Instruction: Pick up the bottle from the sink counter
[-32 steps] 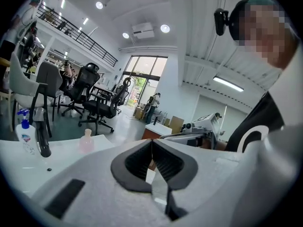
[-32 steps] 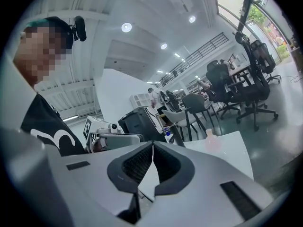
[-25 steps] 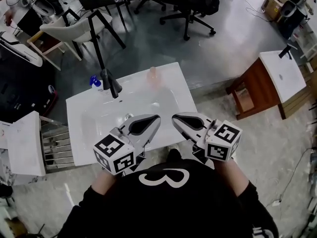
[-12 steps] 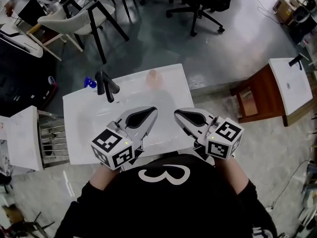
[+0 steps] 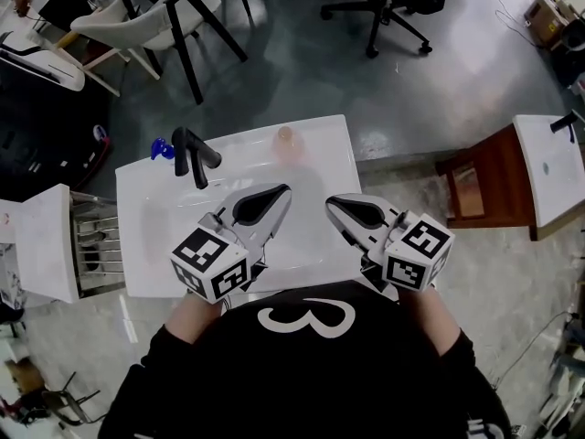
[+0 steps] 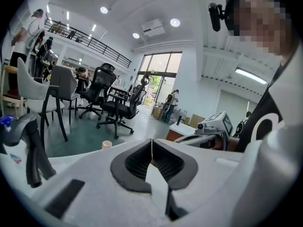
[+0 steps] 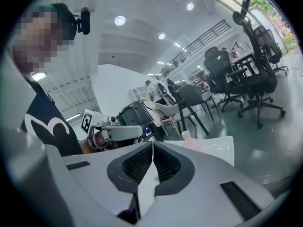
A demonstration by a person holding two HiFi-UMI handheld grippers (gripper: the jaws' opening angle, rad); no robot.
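1. Approach stage: left gripper (image 5: 271, 201) and right gripper (image 5: 345, 208) hover on the near side of the faucet (image 5: 194, 154), both closed and empty.
2. Bottle (image 5: 285, 142) stands right of the faucet, untouched.
3. Next, I'd say: open one gripper and reach for it.

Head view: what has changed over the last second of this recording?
Nothing was taken hold of or let go. Only the head camera drifted a little, sliding the room in frame. The left hand-held gripper and right hand-held gripper stay shut and empty over the near side of the sink; the bottle still stands untouched at its far rim.
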